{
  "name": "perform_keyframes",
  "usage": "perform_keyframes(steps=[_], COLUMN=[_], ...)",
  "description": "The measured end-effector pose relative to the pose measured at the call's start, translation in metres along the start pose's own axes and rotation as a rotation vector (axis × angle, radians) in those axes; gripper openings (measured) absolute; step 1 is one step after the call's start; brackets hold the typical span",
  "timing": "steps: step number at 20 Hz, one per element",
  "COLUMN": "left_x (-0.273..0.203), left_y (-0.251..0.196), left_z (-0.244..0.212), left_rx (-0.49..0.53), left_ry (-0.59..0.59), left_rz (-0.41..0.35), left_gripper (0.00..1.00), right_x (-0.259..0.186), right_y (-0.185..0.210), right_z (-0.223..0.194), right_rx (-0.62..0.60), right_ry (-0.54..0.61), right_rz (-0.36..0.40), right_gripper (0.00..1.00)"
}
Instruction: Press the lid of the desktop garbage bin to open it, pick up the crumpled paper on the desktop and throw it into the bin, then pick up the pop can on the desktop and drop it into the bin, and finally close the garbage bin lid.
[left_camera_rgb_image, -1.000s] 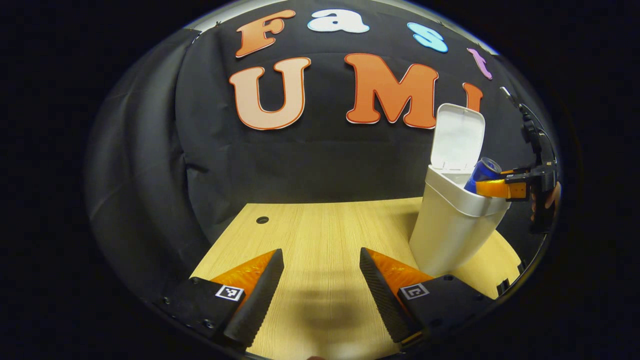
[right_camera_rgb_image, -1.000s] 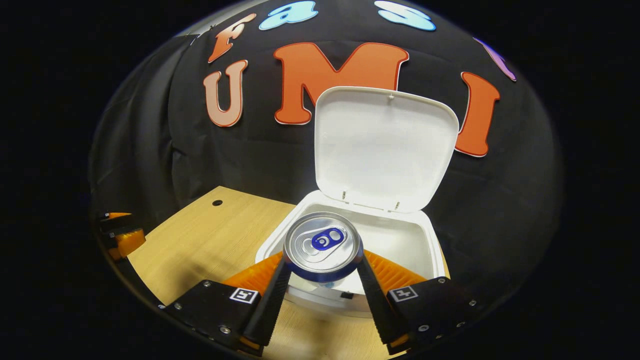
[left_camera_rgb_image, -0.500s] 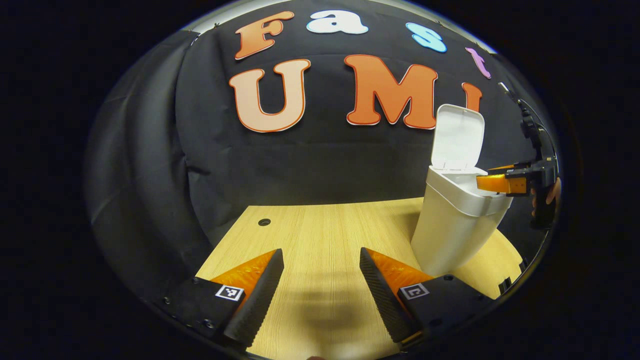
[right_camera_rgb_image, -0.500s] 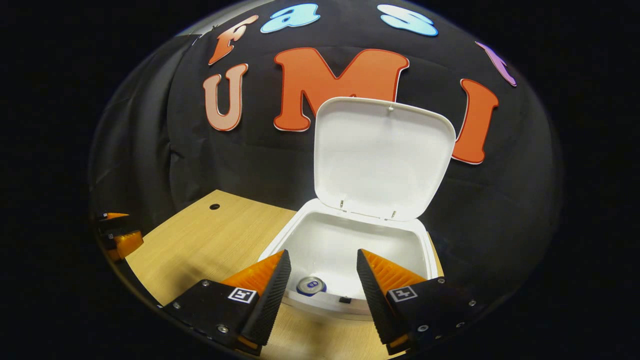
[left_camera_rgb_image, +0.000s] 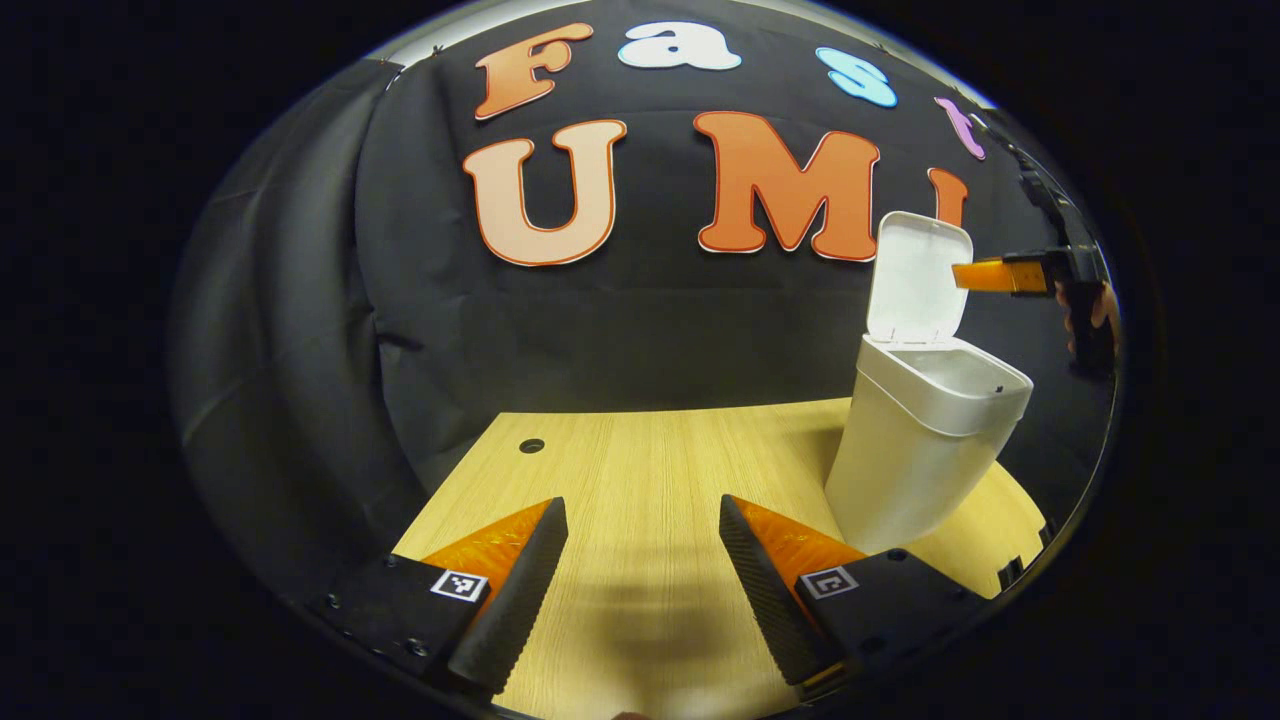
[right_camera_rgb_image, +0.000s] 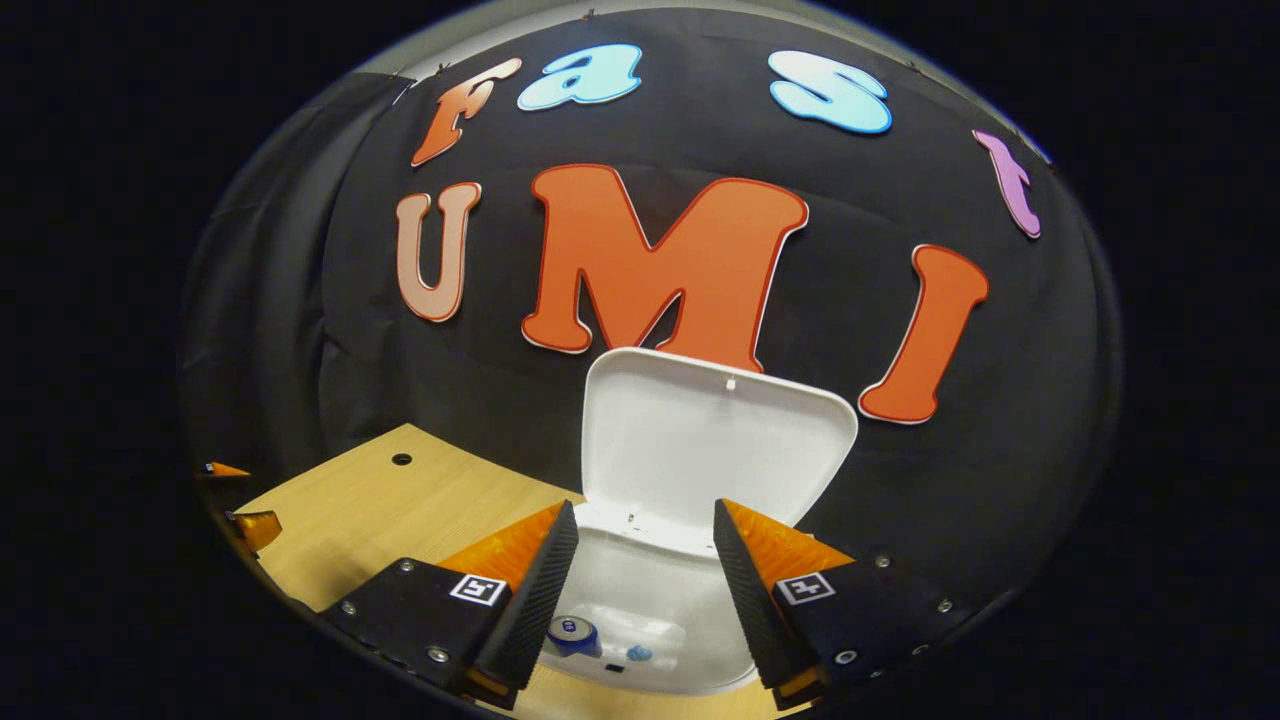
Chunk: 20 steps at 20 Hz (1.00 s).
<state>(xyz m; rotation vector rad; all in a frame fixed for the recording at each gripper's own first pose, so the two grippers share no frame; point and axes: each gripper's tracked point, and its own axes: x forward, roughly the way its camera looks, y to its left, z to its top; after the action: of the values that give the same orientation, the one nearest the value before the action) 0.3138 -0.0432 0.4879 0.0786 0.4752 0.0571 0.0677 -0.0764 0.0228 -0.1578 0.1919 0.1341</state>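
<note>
The white garbage bin (left_camera_rgb_image: 925, 455) stands on the right of the wooden desktop (left_camera_rgb_image: 640, 460) with its lid (left_camera_rgb_image: 918, 275) upright and open. In the right gripper view I look down past the lid (right_camera_rgb_image: 715, 440) into the bin (right_camera_rgb_image: 660, 590), where the blue pop can (right_camera_rgb_image: 573, 633) lies at the bottom. My right gripper (right_camera_rgb_image: 645, 515) hangs open above the bin mouth with nothing between its fingers. It also shows in the left gripper view as the right gripper (left_camera_rgb_image: 1000, 275), level with the lid's top. My left gripper (left_camera_rgb_image: 641, 520) is open and empty, low over the desktop to the left of the bin.
A small round hole (left_camera_rgb_image: 531, 445) sits near the desktop's far left corner. The black cloth wall stands close behind the bin. A hand (left_camera_rgb_image: 1090, 310) holds the right gripper at the far right. The left gripper (right_camera_rgb_image: 245, 520) shows at the left edge of the right gripper view.
The right gripper opened and the pop can fell into the bin. The right gripper then rose from the bin's rim to the height of the lid. The left gripper stayed put.
</note>
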Motion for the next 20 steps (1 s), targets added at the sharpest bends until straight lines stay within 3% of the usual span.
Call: perform_keyframes(steps=[10, 20], left_x=[0.002, 0.003], left_y=[0.013, 0.024], left_z=[-0.004, -0.009], left_rx=[-0.022, -0.056], left_ry=[-0.007, -0.008], left_rz=[0.054, 0.090], left_gripper=[0.98, 0.98], right_x=[0.030, 0.059], right_y=[-0.038, -0.044], right_z=[0.079, 0.081], right_rx=[-0.013, 0.075], right_ry=[-0.079, -0.025], right_rz=[-0.065, -0.071], right_gripper=[0.83, 0.83])
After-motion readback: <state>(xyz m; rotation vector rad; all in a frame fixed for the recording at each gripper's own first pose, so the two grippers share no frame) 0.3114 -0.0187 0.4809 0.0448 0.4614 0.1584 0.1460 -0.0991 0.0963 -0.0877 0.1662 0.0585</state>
